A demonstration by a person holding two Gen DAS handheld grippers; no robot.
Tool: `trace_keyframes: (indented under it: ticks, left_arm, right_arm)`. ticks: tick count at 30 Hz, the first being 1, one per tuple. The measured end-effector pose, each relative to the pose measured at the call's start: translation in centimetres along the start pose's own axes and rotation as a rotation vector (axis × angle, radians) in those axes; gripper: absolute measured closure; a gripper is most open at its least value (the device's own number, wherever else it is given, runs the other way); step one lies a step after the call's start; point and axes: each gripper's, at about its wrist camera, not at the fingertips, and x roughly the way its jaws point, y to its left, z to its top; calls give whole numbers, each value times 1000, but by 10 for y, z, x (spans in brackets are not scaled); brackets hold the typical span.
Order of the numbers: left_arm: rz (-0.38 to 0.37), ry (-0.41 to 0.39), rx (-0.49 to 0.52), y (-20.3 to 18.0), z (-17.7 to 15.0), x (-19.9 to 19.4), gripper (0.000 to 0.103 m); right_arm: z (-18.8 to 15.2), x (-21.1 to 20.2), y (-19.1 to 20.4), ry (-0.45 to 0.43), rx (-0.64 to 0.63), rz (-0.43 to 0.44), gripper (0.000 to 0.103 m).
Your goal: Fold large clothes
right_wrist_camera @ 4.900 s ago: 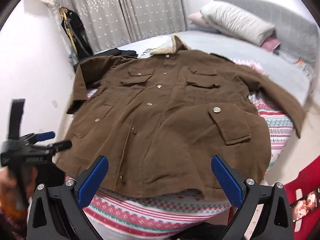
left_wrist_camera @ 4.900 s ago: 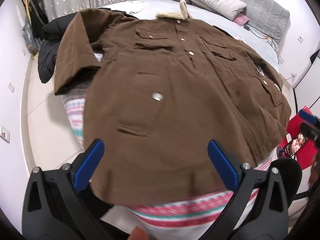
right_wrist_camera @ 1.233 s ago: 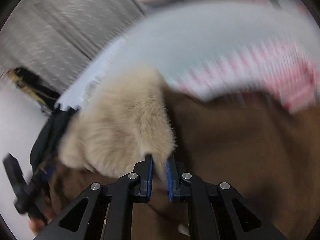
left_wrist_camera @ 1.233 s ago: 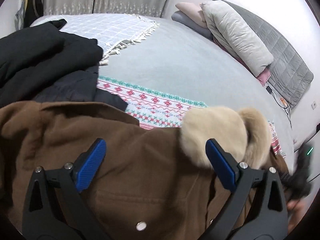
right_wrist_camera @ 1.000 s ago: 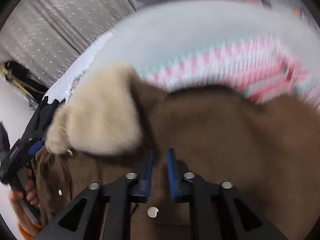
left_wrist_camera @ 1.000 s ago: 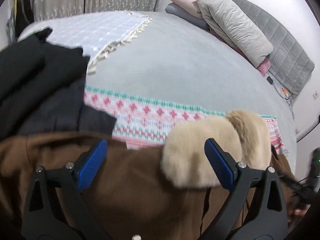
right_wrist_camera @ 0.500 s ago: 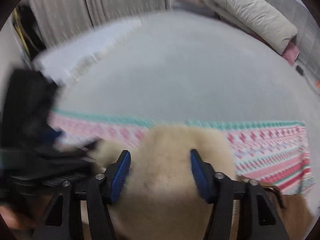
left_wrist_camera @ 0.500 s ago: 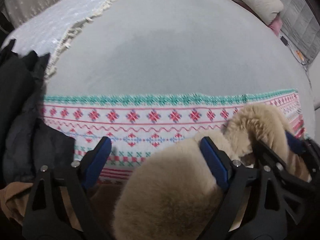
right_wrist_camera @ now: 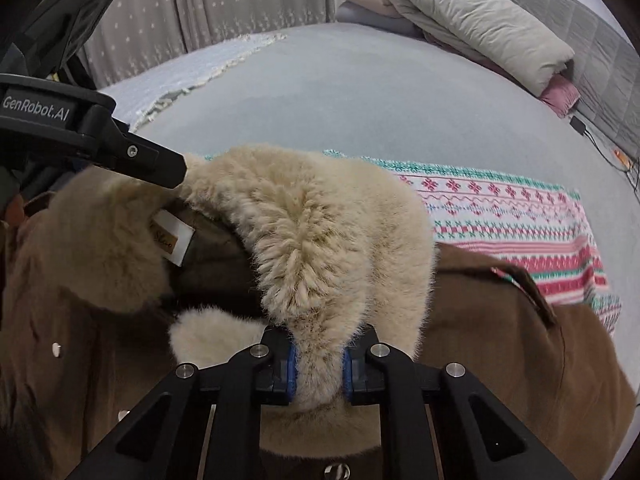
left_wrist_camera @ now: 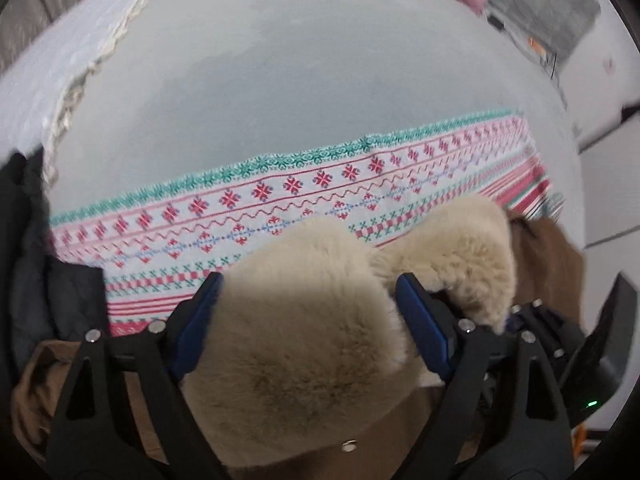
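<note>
The brown coat (right_wrist_camera: 500, 344) lies front up on the bed, its cream fur collar (right_wrist_camera: 320, 232) at the near edge of both views. My right gripper (right_wrist_camera: 318, 364) is shut on the right half of the fur collar. My left gripper (left_wrist_camera: 308, 312) straddles the left half of the collar (left_wrist_camera: 296, 340); its blue pads are apart on either side of the fur. The left gripper's body shows at the upper left of the right wrist view (right_wrist_camera: 92, 140). The right gripper shows at the right of the left wrist view (left_wrist_camera: 536, 328).
A patterned red, green and white blanket (left_wrist_camera: 304, 192) lies under the coat on the grey bedspread (right_wrist_camera: 360, 88). Black clothes (left_wrist_camera: 28, 248) are heaped at the left. Folded pillows and quilts (right_wrist_camera: 472, 20) lie at the headboard, with cables (right_wrist_camera: 600, 140) beside them.
Both grippers came up from the hem to the collar. In the last half second the right gripper closed on the fur and the left gripper narrowed around the other half.
</note>
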Motion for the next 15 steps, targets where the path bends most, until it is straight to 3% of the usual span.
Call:
trace_keyframes:
  ticks: [2, 4, 5, 6, 7, 8, 10, 11, 15]
  left_arm:
    - [102, 50, 28, -7, -5, 9, 17]
    - [127, 81, -21, 2, -11, 18, 22]
    - [112, 85, -39, 7, -15, 20, 29]
    - [91, 98, -67, 13, -21, 23, 53]
    - [78, 107, -102, 22, -28, 25, 66]
    - [58, 92, -126, 27, -33, 24, 68]
    - [-39, -24, -187, 42, -45, 4, 75]
    - [-100, -144, -202, 50, -54, -16, 76]
    - [-181, -562, -259, 69, -92, -75, 78]
  right_arm:
    - [-3, -3, -5, -12, 23, 15, 88]
    - [-8, -5, -9, -14, 32, 21, 88]
    - [-9, -5, -9, -18, 33, 20, 88]
    - [-10, -7, -11, -22, 31, 17, 88]
    - [-9, -7, -11, -29, 26, 12, 88]
    - [-8, -9, -8, -39, 23, 9, 88]
    - [-7, -20, -8, -81, 27, 12, 89]
    - [-6, -32, -8, -132, 26, 6, 90]
    - [-1, -66, -1, -292, 26, -5, 90]
